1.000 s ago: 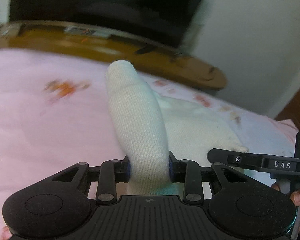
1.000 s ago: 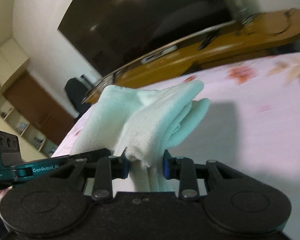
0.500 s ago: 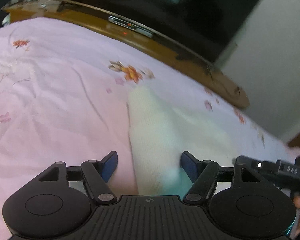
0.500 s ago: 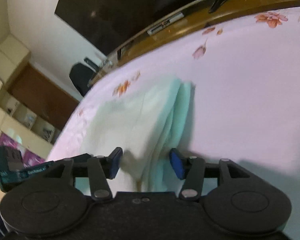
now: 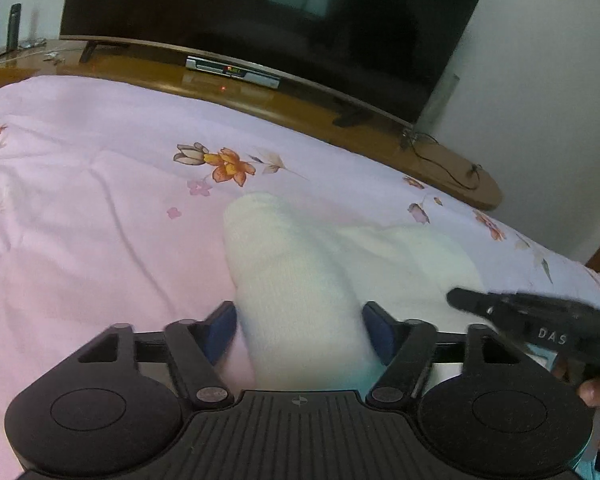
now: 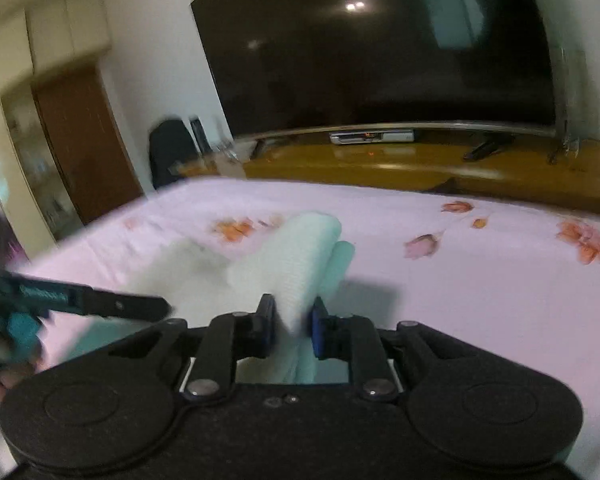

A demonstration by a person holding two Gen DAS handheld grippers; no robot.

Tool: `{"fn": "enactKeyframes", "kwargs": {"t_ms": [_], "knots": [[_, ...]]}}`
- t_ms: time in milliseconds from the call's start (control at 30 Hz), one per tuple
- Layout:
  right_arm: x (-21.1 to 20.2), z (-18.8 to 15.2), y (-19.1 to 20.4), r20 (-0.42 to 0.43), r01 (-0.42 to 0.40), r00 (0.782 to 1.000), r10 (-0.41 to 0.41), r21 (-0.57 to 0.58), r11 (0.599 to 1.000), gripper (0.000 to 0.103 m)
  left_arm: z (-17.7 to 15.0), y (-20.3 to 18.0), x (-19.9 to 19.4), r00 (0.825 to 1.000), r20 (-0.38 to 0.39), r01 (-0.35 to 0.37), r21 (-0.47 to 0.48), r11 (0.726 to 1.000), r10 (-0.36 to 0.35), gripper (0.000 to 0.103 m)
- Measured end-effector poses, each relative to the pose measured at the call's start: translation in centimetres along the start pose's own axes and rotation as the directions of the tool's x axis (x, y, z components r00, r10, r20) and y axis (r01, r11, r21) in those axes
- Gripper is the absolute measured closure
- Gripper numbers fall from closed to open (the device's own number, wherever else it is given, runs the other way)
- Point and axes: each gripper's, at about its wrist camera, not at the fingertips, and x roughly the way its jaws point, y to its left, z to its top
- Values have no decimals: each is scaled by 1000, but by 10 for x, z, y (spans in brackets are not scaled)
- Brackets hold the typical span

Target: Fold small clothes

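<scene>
Right tool is closing, pinching the pale knit garment at lower centre (bed beneath); left tool stands spread around it.

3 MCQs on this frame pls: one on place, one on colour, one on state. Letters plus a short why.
1. Where does the white garment lie?
A. on the wooden TV stand
B. on the pink floral bedsheet
C. on the floor

2. What colour are the pads of the left hand-held gripper?
A. blue
B. red
C. yellow

3. How do the left hand-held gripper's fingers stand to the garment?
A. clamped tight on it
B. spread either side of it
C. far from it

Answers:
1 B: the cloth rests on the pink floral bedsheet, with the wooden TV stand beyond.
2 A: the pads show blue.
3 B: the garment lies between fingers set wide; the right hand-held gripper is closing on cloth.
</scene>
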Motion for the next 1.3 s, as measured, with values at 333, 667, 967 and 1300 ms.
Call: {"fn": "enactKeyframes", "kwargs": {"t_ms": [333, 667, 967, 1300], "knots": [[-53, 11, 35, -8, -26, 1000, 26, -31, 999, 77, -11, -12, -59, 989, 10, -150, 112, 982, 150, 25], [-28, -11, 84, -133, 192, 964, -231, -259, 947, 79, -41, -25, -80, 980, -69, -178, 101, 979, 186, 22], [-97, -52, 113, -141, 88, 982, -124, -235, 968, 78, -97, -27, -125, 976, -88, -189, 99, 977, 197, 22], [-171, -68, 121, -65, 134, 987, -146, -157, 979, 54, -136, -62, -220, 977, 39, -213, 113, 971, 210, 12]]}}
